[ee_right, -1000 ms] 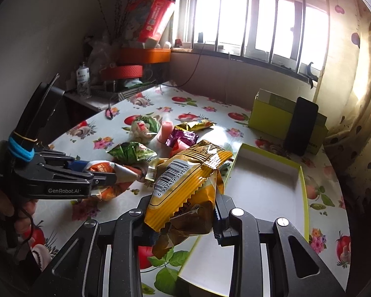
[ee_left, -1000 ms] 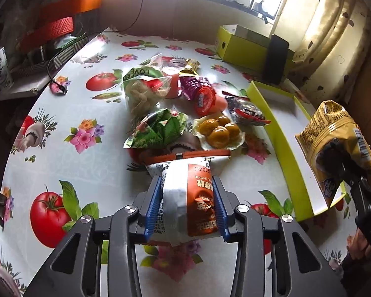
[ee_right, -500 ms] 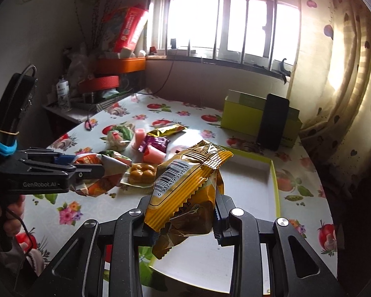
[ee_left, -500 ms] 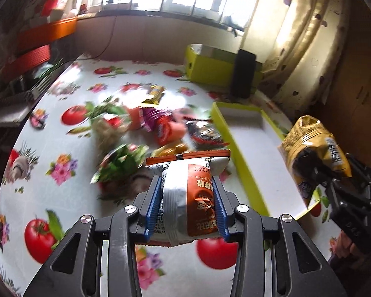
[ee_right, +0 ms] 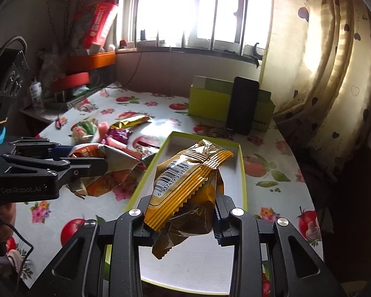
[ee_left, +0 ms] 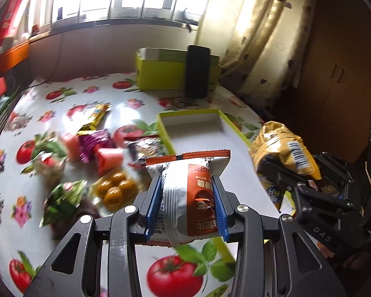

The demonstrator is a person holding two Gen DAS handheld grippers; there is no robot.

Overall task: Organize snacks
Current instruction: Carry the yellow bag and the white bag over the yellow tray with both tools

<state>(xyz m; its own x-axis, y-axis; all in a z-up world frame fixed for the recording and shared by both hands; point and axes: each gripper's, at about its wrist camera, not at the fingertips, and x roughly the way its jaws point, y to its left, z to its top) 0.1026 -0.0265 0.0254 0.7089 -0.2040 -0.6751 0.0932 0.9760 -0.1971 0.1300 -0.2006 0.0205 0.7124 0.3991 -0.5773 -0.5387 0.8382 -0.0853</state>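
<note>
Left gripper (ee_left: 188, 198) clamps an orange-and-white snack packet (ee_left: 185, 188); right gripper (ee_right: 183, 212) grips a golden snack packet (ee_right: 185, 180) above the yellow-rimmed tray (ee_right: 242, 173).

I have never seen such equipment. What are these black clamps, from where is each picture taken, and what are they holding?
These are hand-held grippers, one in each of a person's hands, each with a camera looking along its fingers. The left camera shows the left gripper shut on a white and orange snack packet. The right camera shows the right gripper shut on a yellow snack packet, above a shallow green tray that looks empty. More snacks lie loose on the tomato-print tablecloth.
</note>
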